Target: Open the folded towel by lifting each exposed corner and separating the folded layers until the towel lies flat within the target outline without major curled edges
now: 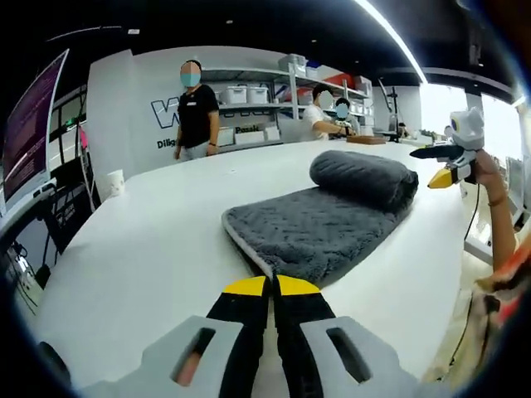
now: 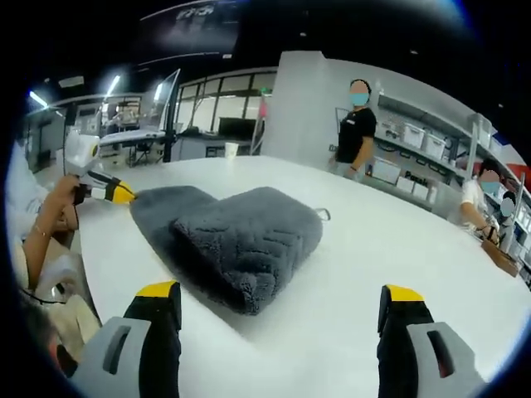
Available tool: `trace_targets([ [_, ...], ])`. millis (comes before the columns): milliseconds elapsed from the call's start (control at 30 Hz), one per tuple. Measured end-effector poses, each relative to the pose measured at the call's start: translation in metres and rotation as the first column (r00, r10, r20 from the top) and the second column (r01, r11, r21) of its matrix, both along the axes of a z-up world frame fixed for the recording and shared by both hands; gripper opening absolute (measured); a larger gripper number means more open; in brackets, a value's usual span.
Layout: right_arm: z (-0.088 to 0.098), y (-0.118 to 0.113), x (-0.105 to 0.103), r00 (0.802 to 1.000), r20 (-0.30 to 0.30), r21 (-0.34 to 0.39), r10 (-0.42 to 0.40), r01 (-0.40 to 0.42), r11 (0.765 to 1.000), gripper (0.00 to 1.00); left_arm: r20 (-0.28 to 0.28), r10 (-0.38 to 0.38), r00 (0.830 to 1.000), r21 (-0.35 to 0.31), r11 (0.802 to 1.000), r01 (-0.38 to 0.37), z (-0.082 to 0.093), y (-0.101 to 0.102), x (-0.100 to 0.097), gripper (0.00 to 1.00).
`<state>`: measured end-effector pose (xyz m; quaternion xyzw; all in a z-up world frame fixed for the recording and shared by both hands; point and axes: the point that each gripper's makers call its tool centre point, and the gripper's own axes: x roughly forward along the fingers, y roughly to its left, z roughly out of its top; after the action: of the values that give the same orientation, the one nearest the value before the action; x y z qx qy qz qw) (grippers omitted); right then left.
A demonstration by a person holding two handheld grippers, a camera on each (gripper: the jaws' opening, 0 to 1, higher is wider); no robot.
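Observation:
A grey fluffy towel (image 1: 307, 228) lies on the white table (image 1: 149, 249), its far end folded back into a thick roll (image 1: 365, 174). My left gripper (image 1: 272, 285) is shut, its yellow tips meeting on the towel's near corner. In the right gripper view the towel (image 2: 241, 236) lies just ahead with its thick fold nearest, and the left gripper (image 2: 116, 192) pinches its far-left corner. My right gripper (image 2: 280, 292) is open wide, hovering in front of the fold with nothing between its jaws. It also appears raised beside the roll as the right gripper (image 1: 437, 164).
A person (image 1: 197, 108) stands behind the table and others sit near shelves with bins (image 1: 249, 95). A white cup (image 1: 114, 182) stands at the table's far left edge, a wooden box (image 1: 365, 139) at the back. A monitor (image 1: 33, 124) stands left.

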<state>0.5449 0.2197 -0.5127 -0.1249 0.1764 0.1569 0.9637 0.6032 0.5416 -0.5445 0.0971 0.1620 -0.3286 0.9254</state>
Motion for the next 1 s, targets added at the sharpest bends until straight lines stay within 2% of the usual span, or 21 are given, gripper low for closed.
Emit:
trace_targets([
  [200,0.004,0.008,0.000,0.999,0.016,0.010,0.046,-0.046,0.999,0.99,-0.011,0.010,1.000,0.010,1.000,-0.010,0.000,0.009,-0.005,0.02],
  [400,0.006,0.010,0.002,0.998,0.020,0.016,0.058,-0.058,0.998,0.99,-0.025,0.015,1.000,0.025,1.000,-0.014,-0.003,0.012,-0.008,0.03],
  [433,0.006,0.011,0.003,0.998,0.019,0.017,0.063,-0.063,0.998,0.99,-0.011,0.002,1.000,0.032,0.999,-0.001,-0.001,0.011,-0.009,0.05],
  [533,0.005,0.012,0.003,0.998,0.015,0.016,0.064,-0.065,0.998,0.99,0.009,0.014,1.000,0.027,1.000,-0.015,0.005,0.012,-0.008,0.22],
  [667,0.006,0.014,0.004,0.998,0.017,0.014,0.068,-0.068,0.998,0.99,0.037,0.006,0.999,0.004,1.000,-0.006,0.021,0.010,-0.012,0.33],
  [767,0.010,0.017,0.004,0.997,0.023,0.014,0.074,-0.074,0.997,0.99,0.055,-0.024,0.998,-0.049,0.998,0.026,0.035,0.002,-0.018,0.43],
  [900,0.014,0.022,0.006,0.996,0.032,0.003,0.085,-0.085,0.996,0.99,0.071,-0.076,0.995,-0.107,0.991,0.083,0.052,-0.012,-0.026,0.66],
  [967,0.015,0.024,0.007,0.996,0.033,-0.002,0.089,-0.089,0.996,0.98,0.083,-0.090,0.992,-0.118,0.988,0.099,0.057,-0.017,-0.027,0.75],
  [1000,0.016,0.029,0.008,0.994,0.036,-0.015,0.101,-0.100,0.995,0.98,0.102,-0.105,0.989,-0.145,0.982,0.119,0.064,-0.024,-0.028,0.79],
])
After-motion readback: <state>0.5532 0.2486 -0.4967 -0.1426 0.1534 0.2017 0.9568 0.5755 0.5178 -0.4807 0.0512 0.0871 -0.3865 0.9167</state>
